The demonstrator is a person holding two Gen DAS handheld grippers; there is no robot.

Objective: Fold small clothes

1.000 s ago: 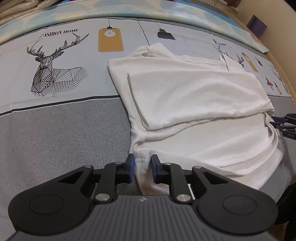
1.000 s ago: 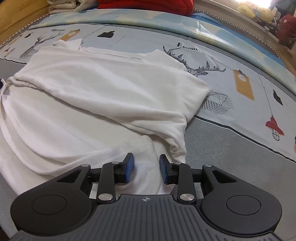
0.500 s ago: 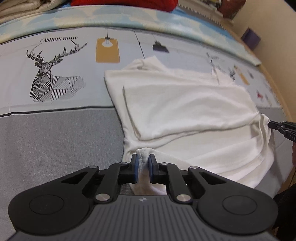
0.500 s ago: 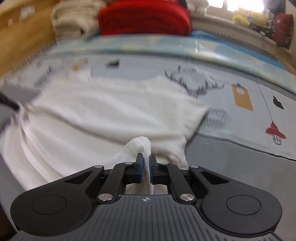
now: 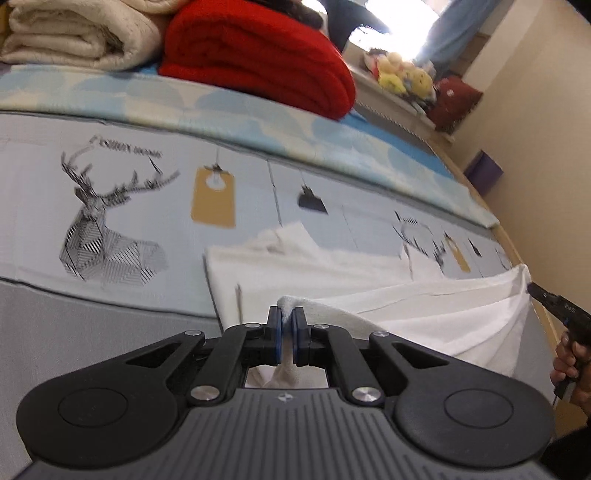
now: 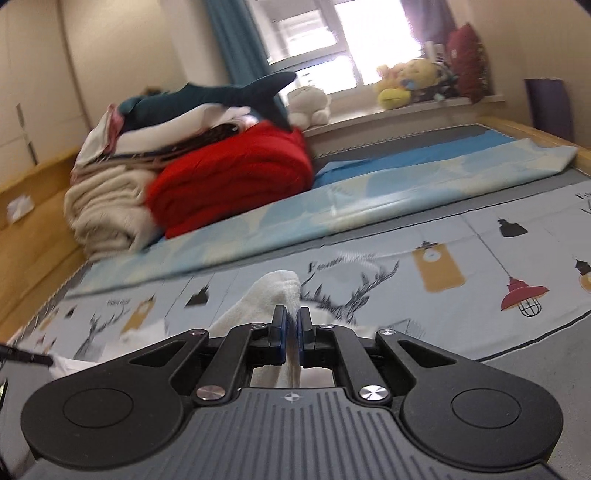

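Beige walls and a bright window frame a wide bed (image 5: 110,350) spread with a grey and pale-blue cover printed with stags, lamps and orange tags; at its far side lie a folded red knitted blanket (image 5: 258,55) and, left of it, a rolled cream quilt (image 5: 74,33); in the right wrist view a dark teal plush shark (image 6: 207,96) lies atop that pile, and yellow soft toys (image 6: 406,81) sit on the far windowsill; a white cotton garment (image 5: 424,310), partly folded, lies on the near right part of the bed cover, with its near edge raised off the cover at both corners; the left tool (image 5: 287,325) has its blue pads pressed together on a bunched corner of that white cloth, which pokes up between them; the right tool (image 6: 290,332) likewise pinches a raised tuft of the same garment; in the left wrist view the right tool's black tip shows at the far right, gripping the cloth's other corner, with the person's hand (image 5: 570,363) beneath it.
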